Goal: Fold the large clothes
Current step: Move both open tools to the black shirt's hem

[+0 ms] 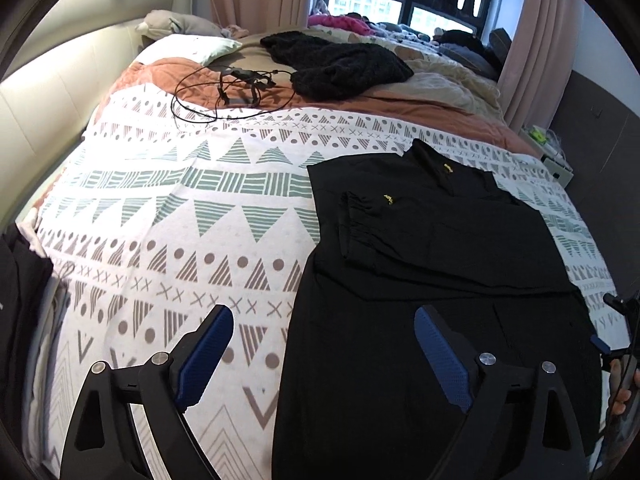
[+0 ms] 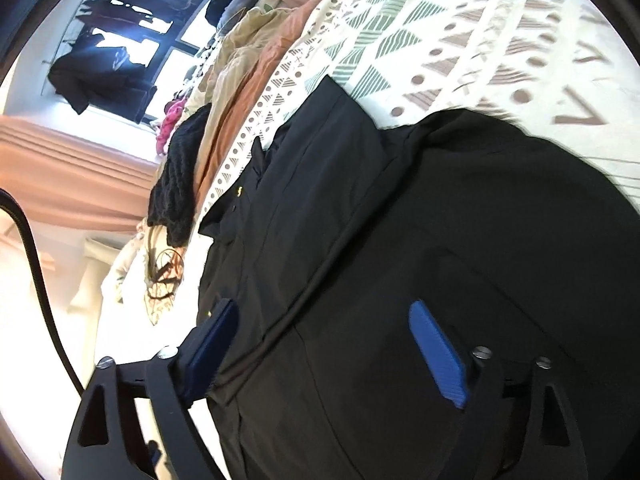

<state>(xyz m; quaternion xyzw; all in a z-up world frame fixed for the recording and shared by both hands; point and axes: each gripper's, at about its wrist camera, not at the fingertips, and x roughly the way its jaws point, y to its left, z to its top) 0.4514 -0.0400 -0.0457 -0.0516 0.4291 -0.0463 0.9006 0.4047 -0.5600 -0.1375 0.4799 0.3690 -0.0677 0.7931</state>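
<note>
A large black shirt (image 1: 440, 240) with small yellow logos lies flat on the patterned bedcover (image 1: 180, 220), collar at the far end and one sleeve folded in over its chest. My left gripper (image 1: 324, 314) hangs open above the shirt's near left edge, one blue pad (image 1: 208, 352) over the bedcover and the other over the cloth, with nothing between them. In the right wrist view the same shirt (image 2: 400, 200) fills the frame, and my right gripper (image 2: 324, 306) is open just above it, holding nothing.
A black knit garment (image 1: 340, 60) and a tangle of black cable (image 1: 240, 84) lie at the far end of the bed near a pillow (image 1: 188, 50). The pale headboard (image 1: 40, 100) runs along the left. Dark clothes (image 1: 20, 280) sit at the left edge. A hand (image 1: 620, 384) shows at far right.
</note>
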